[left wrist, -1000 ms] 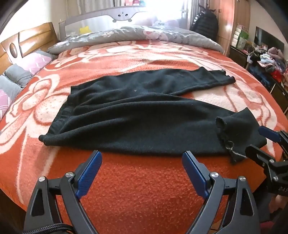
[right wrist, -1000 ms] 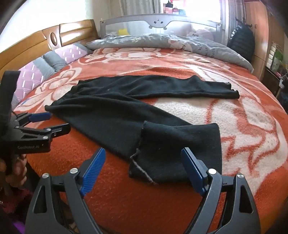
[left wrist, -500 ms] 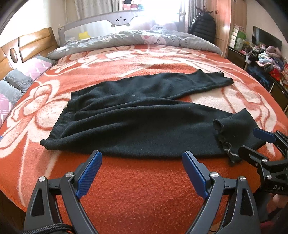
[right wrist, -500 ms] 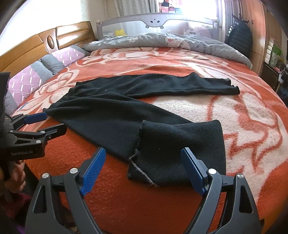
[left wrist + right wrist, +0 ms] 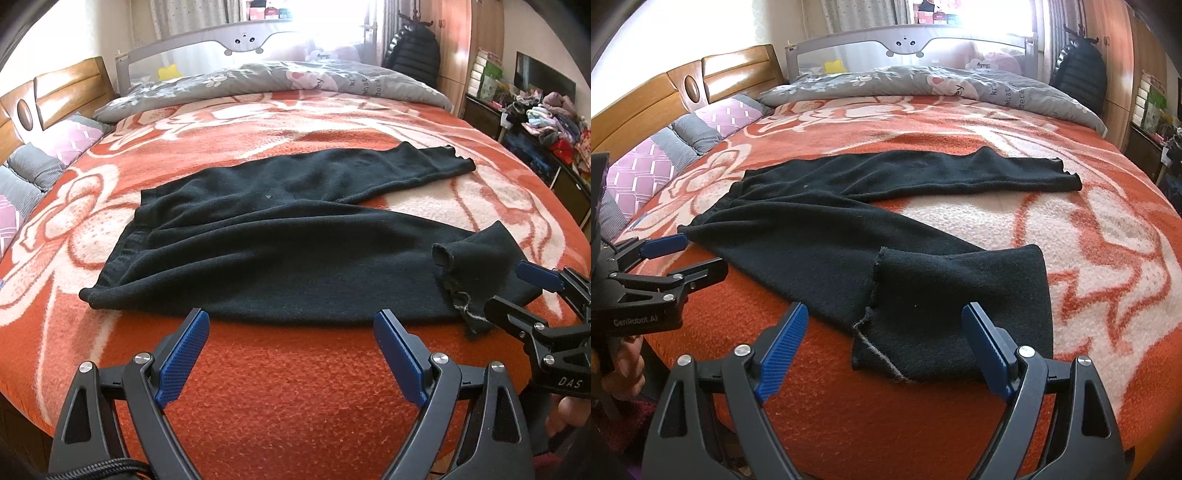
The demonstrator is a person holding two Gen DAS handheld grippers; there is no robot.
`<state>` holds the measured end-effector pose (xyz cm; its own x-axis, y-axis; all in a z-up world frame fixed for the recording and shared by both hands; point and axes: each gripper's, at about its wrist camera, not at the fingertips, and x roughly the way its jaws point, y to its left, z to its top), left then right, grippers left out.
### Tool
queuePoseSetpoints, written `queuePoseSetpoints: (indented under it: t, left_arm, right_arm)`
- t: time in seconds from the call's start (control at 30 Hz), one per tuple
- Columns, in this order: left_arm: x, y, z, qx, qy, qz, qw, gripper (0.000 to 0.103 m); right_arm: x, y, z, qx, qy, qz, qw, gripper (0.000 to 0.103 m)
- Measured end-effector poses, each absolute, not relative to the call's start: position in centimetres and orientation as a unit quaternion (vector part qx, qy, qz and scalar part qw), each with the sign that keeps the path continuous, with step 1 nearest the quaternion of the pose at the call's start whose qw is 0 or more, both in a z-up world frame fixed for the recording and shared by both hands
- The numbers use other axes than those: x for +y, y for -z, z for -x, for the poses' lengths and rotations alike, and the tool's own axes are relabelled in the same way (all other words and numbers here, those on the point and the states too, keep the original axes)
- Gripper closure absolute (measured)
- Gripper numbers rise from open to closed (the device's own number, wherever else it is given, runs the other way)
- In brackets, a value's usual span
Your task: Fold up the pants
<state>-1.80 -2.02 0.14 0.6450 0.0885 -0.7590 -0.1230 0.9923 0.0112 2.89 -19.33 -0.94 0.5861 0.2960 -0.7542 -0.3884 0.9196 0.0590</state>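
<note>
Black pants [image 5: 280,236] lie spread on the orange blanket, waistband at the left, legs running right. The far leg lies straight. The near leg's end is folded back on itself, showing the hem [image 5: 960,306]. My left gripper [image 5: 291,350] is open and empty, just short of the pants' near edge. My right gripper [image 5: 886,343] is open and empty, its fingers on either side of the folded leg end without touching it. Each gripper shows in the other's view: the right [image 5: 524,295], the left [image 5: 679,258].
The bed's orange and white blanket [image 5: 295,398] fills the foreground. A grey quilt [image 5: 280,81] and a grey bed rail [image 5: 243,40] are at the far side. Pillows [image 5: 665,162] and a wooden headboard [image 5: 683,92] are left. A cluttered shelf [image 5: 546,122] stands right.
Both grippers have drawn back a little and risen, so the pants sit slightly farther away. The pants have not moved. Both grippers stay open.
</note>
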Motion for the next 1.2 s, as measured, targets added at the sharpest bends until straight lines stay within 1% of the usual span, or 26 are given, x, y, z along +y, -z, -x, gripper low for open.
queuePoseSetpoints:
  t: [1.2]
  left_arm:
    - [-1.96, -0.19, 1.63, 0.421, -0.055, 0.027, 0.905, 0.011]
  right_arm:
    - [-19.33, 0.91, -2.94, 0.414, -0.191, 0.055, 0.889, 0.017]
